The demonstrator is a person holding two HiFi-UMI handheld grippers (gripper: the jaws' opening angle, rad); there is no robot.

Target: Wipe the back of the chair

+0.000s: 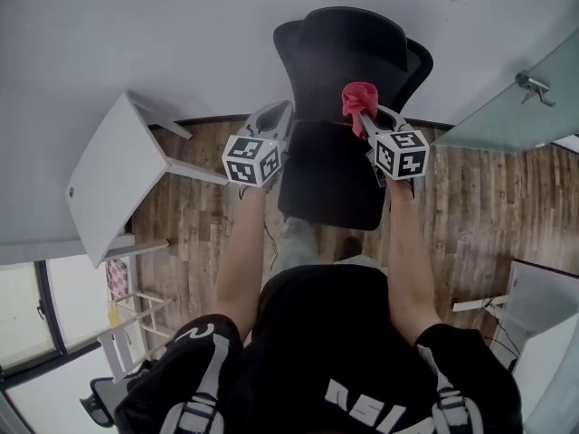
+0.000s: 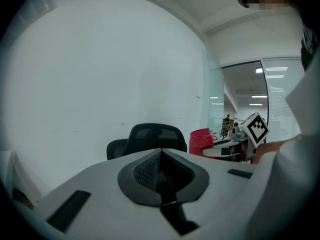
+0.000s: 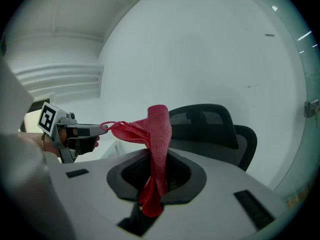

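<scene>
Holding a crumpled red cloth (image 1: 358, 98) clenched in the right claw (image 1: 365, 116), a person stands over a black mesh-backed office chair (image 1: 353, 57) at the upper centre of the head view, its seat turned toward the person and its backrest against the pale wall beyond. In the right gripper view the cloth rises from between the jaws and flops toward the left of the frame, while the backrest stands beyond and to the right of it, apparently not yet touched. The backrest is upright and its broad span runs left to right across the frame, so the wipe looks set to begin with a short reach forward and then a sweep along that span. The right claw is the nearer of the two to the headrest. The left claw (image 1: 274, 114) hangs just beside the chair's left edge, jaws pressed together with nothing between them, as the left gripper view shows. A white rectangular surface (image 1: 109, 174) on slim legs stands at the left of the frame on a wood-plank floor (image 1: 470, 215). Each claw carries a cube of black-and-white square markers. White lettering on the person's black top is cut off at the bottom edge and cannot be read, and no brand shows on the chair.
</scene>
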